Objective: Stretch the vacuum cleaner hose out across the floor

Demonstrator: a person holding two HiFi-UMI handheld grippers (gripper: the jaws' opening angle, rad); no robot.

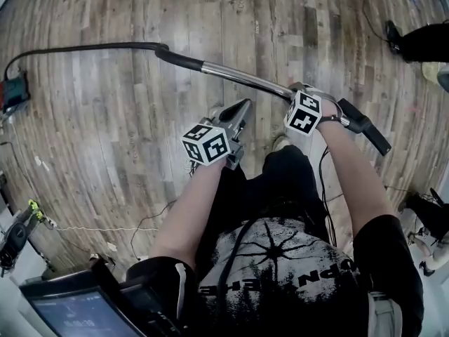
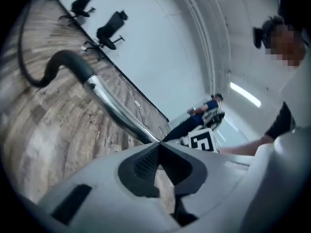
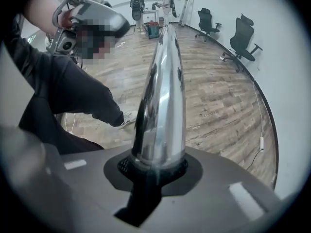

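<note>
The vacuum cleaner's black hose [image 1: 77,48] curves over the wooden floor from the left and joins a chrome tube [image 1: 242,77], which ends in a black handle [image 1: 366,128] at the right. My right gripper [image 1: 299,93] points down and is shut on the chrome tube [image 3: 163,96], which rises from between its pads. My left gripper [image 1: 245,104] sits just below the tube's middle, apart from it, shut and empty. In the left gripper view its jaws [image 2: 159,144] meet tip to tip, and the tube [image 2: 116,111] and hose [image 2: 34,76] run away behind them.
Office chairs [image 2: 111,30] [image 3: 241,42] stand along the white wall. People stand at the room's far end [image 3: 137,4]. Thin cables [image 1: 91,228] and a small device [image 1: 14,93] lie on the floor at the left. A screen [image 1: 77,307] is at the bottom left.
</note>
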